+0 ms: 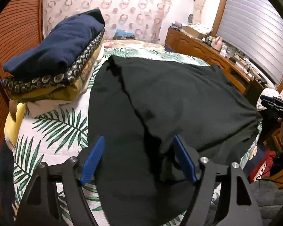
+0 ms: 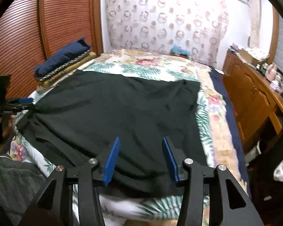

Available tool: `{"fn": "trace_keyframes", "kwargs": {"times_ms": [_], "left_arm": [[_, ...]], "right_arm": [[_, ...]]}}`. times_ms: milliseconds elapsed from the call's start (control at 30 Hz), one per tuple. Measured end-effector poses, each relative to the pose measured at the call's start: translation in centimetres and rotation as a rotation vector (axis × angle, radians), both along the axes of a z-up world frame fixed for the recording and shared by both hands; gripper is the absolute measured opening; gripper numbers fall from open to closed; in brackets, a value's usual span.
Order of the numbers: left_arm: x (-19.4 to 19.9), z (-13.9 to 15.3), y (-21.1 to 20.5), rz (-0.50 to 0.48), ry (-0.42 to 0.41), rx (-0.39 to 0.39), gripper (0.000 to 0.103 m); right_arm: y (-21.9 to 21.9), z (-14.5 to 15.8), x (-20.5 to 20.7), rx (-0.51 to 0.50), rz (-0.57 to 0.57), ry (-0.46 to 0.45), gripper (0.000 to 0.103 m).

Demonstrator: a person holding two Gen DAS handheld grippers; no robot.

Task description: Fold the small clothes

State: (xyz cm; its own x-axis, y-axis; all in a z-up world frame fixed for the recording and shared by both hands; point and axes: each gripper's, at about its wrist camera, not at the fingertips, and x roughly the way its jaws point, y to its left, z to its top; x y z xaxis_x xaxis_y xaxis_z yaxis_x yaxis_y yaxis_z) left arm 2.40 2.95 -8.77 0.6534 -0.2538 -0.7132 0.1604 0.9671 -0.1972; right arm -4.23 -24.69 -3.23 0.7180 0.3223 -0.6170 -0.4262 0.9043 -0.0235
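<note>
Working on a dark green garment [image 2: 111,113] spread across the bed [image 2: 151,69], its near edge hanging just over the bed's front. Left claw [image 1: 139,160] standing released, blue pads apart with cloth lying between them but not pinched; a dark crease running up the fabric from that spot. Right claw [image 2: 139,160] likewise released, pads clear of the cloth beneath, hovering over the near hem. Judging the step as a let-go after laying the cloth down flat, with the next fold yet to come.

Doing it well, probably: lifting both claws straight off so that no pad is dragging the fabric and spoiling the lay. Smoothing that long crease on the left side before folding, since any ridge is likely getting locked into the fold. Picking matching corners at the near edge, pinching only the top layer, and carrying both at the same pace toward the far edge so the hems are meeting squarely.

Keeping clear of the stack of folded clothes [image 1: 54,60], topped by a navy piece, sitting just beside the garment's far left corner; swinging wide risks toppling it.
</note>
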Motion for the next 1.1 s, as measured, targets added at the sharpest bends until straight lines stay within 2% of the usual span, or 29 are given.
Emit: {"fn": "trace_keyframes", "kwargs": {"times_ms": [267, 533, 800, 900, 967, 1033, 1100], "left_arm": [[0.8, -1.6, 0.0, 0.039, 0.044, 0.057, 0.076], [0.8, -2.0, 0.1, 0.072, 0.034, 0.094, 0.084], [1.0, -1.9, 0.7, 0.093, 0.050, 0.072, 0.085], [0.6, -1.9, 1.0, 0.106, 0.047, 0.064, 0.085], [0.5, -1.9, 0.9, 0.112, 0.047, 0.055, 0.085], [0.3, -1.8, 0.8, 0.109, 0.045, 0.031, 0.085], [0.1, -1.7, 0.7, 0.074, 0.046, -0.030, 0.085]], "right_arm": [[4.5, -3.8, 3.5, 0.011, 0.066, 0.029, 0.054], [6.8, -7.3, 5.8, -0.024, 0.067, 0.074, 0.054], [7.1, -7.7, 5.5, -0.014, 0.040, 0.056, 0.057], [7.3, -7.9, 5.1, -0.024, 0.024, 0.029, 0.065], [7.1, -8.1, 5.2, -0.013, 0.008, 0.023, 0.073], [7.2, -8.1, 5.1, -0.004, 0.011, 0.011, 0.075], [7.1, -8.3, 4.8, 0.000, 0.009, 0.002, 0.075]]}}
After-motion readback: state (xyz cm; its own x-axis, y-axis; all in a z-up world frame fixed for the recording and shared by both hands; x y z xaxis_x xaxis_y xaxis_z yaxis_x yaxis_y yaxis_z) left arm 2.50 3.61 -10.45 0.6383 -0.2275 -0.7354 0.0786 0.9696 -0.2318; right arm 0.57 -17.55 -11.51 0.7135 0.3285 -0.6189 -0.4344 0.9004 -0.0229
